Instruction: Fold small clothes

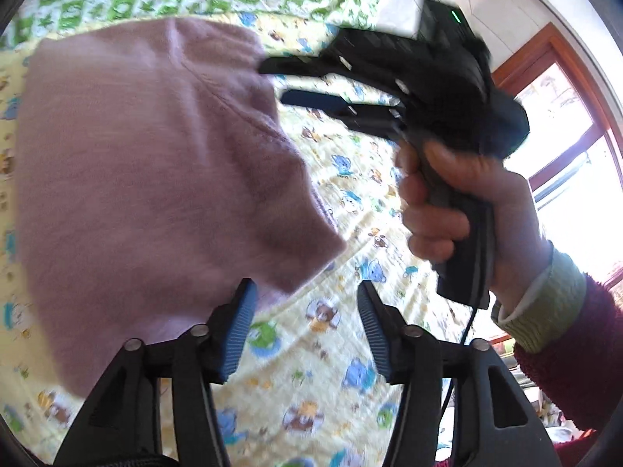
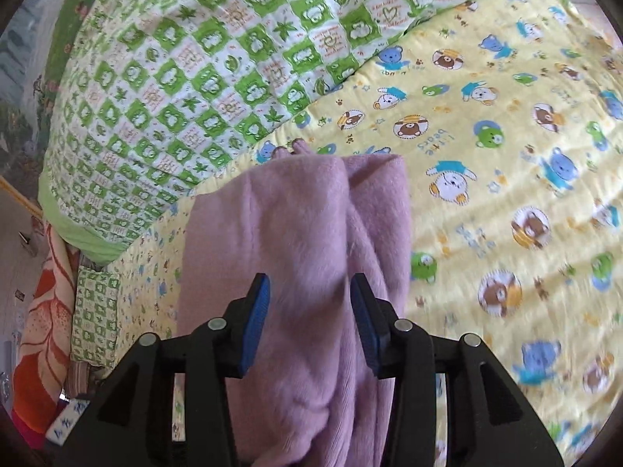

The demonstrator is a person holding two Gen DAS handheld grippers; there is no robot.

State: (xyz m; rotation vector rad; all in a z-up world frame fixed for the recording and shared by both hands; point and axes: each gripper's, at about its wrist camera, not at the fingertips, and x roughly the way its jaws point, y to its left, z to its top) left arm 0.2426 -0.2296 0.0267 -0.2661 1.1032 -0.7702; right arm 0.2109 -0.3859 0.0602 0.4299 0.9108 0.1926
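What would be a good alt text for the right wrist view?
A pink garment lies bunched on a yellow bear-print sheet, with the open right gripper just above it. A green checked quilt lies behind.

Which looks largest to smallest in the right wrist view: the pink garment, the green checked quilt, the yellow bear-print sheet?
1. Yellow bear-print sheet and green checked quilt: both cover similar areas, so I cannot rank them.
2. Pink garment: smallest, though nearness to the camera enlarges it.
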